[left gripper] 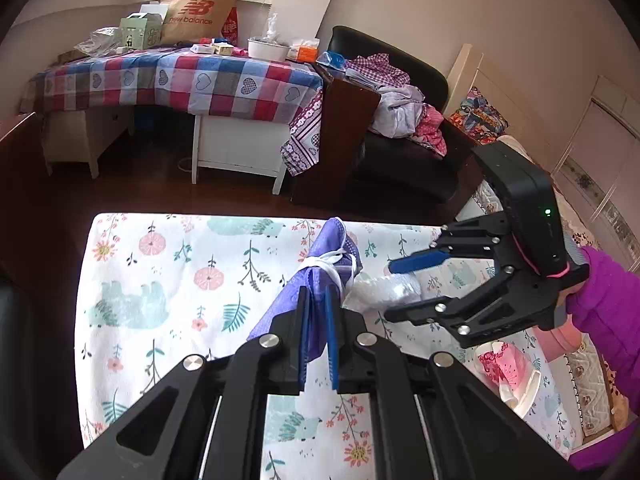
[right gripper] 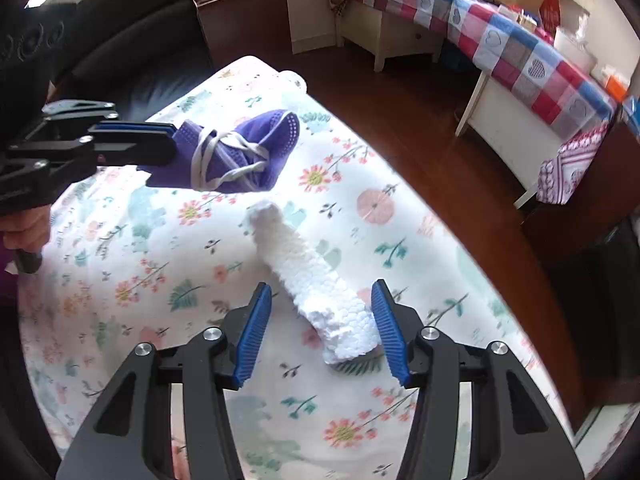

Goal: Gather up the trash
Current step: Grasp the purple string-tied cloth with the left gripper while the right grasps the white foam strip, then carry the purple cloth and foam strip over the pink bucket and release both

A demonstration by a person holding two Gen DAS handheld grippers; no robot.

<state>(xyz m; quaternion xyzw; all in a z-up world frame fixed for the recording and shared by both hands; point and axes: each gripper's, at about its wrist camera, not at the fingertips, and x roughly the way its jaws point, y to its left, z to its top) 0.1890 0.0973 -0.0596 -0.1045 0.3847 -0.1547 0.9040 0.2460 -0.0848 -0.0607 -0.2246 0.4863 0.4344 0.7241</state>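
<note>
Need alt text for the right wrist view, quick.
The right gripper hangs open around a white foam piece lying on the floral tablecloth. At left, the left gripper holds a purple face mask off the table.

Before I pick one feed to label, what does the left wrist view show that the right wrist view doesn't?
Only the left wrist view shows the pink paper scrap and clothes-piled black chair. Only the right wrist view shows the full white foam piece between the open right claw. Both show the purple mask pinched in the left claw, floral tablecloth and checked-cloth table.
</note>
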